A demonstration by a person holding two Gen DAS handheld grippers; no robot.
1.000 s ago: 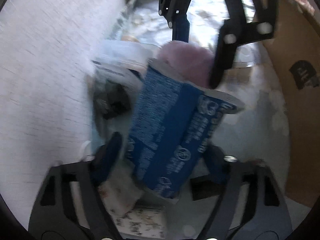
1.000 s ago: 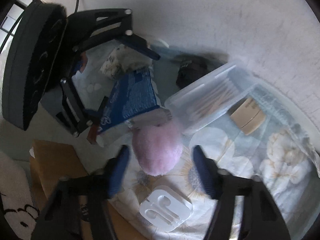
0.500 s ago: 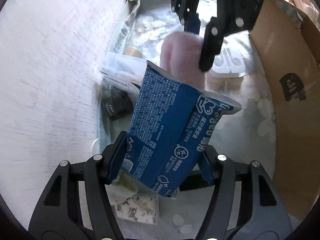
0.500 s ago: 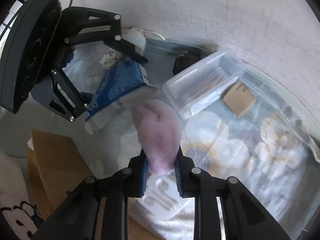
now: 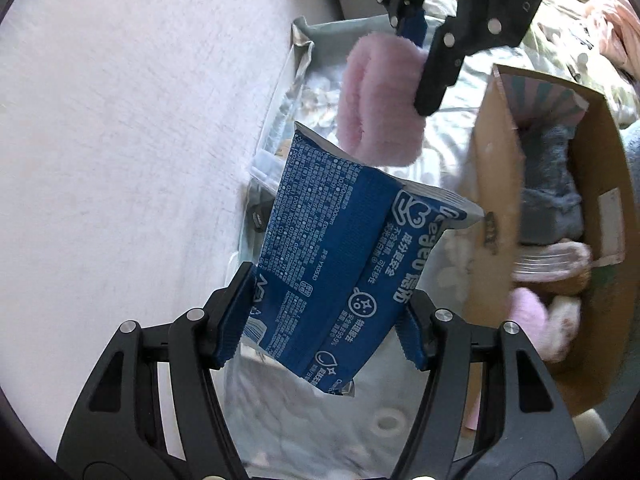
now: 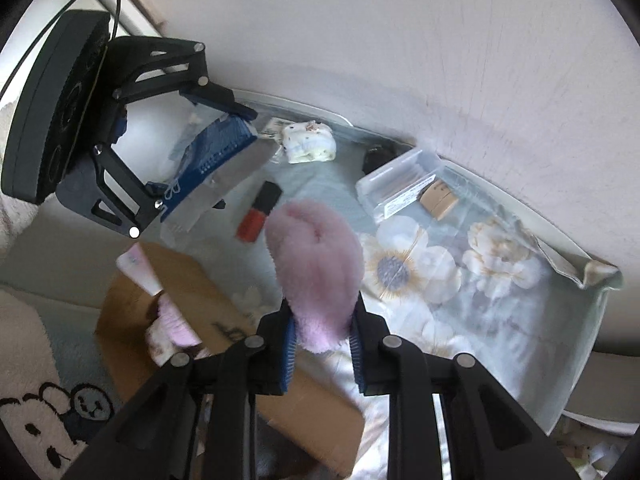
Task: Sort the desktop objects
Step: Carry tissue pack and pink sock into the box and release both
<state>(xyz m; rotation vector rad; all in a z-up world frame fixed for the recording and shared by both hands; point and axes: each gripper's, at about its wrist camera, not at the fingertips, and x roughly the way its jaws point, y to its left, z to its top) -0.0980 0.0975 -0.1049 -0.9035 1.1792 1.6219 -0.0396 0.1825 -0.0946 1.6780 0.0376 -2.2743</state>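
My left gripper (image 5: 326, 320) is shut on a blue wet-wipes pack (image 5: 340, 248) and holds it in the air above the flowered tabletop; the pack also shows in the right wrist view (image 6: 216, 156). My right gripper (image 6: 322, 344) is shut on a pink fluffy scrunchie (image 6: 316, 268), lifted above the table; it also shows in the left wrist view (image 5: 380, 104), above the pack. An open cardboard box (image 5: 560, 208) with soft items inside stands to the right of the left gripper and below left of the right gripper (image 6: 192, 280).
On the flowered cloth (image 6: 460, 280) lie a clear plastic box of cotton swabs (image 6: 404, 188), a small tan box (image 6: 438, 200), a red and black lipstick (image 6: 258, 212), a white patterned tissue pack (image 6: 308, 146) and a small black object (image 6: 376, 158). A white wall (image 6: 400, 40) runs behind.
Both grippers have risen from the table with their objects. The right gripper closed on the scrunchie and lifted it; the cardboard box has come into view.
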